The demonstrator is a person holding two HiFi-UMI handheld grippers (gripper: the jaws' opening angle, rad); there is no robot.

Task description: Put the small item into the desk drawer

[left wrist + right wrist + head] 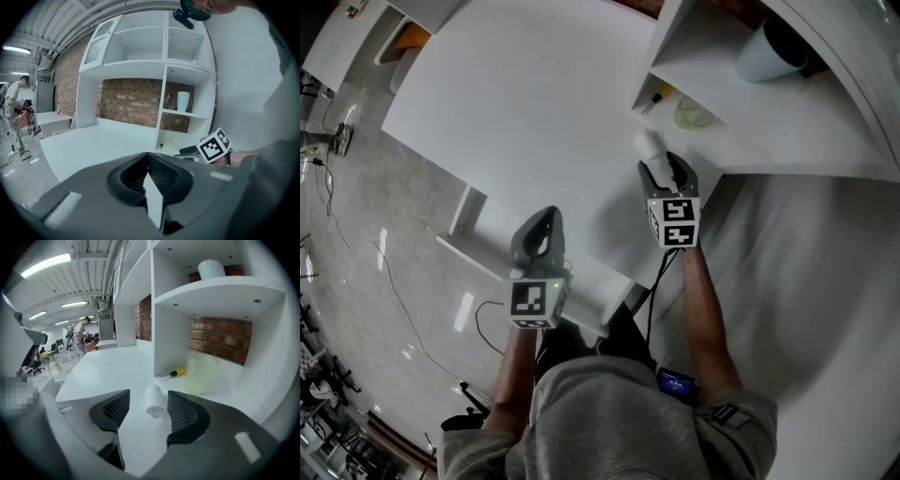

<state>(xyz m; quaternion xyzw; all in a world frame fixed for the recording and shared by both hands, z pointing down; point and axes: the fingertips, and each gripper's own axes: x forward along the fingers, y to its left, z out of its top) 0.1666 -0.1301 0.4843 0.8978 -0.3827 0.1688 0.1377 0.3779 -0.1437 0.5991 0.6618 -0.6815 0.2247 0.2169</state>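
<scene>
Currently small white roll (153, 400) stands on desk (101, 369), between spread jaws of right gripper (149, 393), not pinched. Left gripper (148, 168) clenched, empty. Roll likely light, stiff: pinch across its round sides.

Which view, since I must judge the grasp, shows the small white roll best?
Right gripper view: the white roll lies large and unblocked between the parted jaws. Head view shows it tiny, ahead of the right tool. Left gripper view: not discernible.
</scene>
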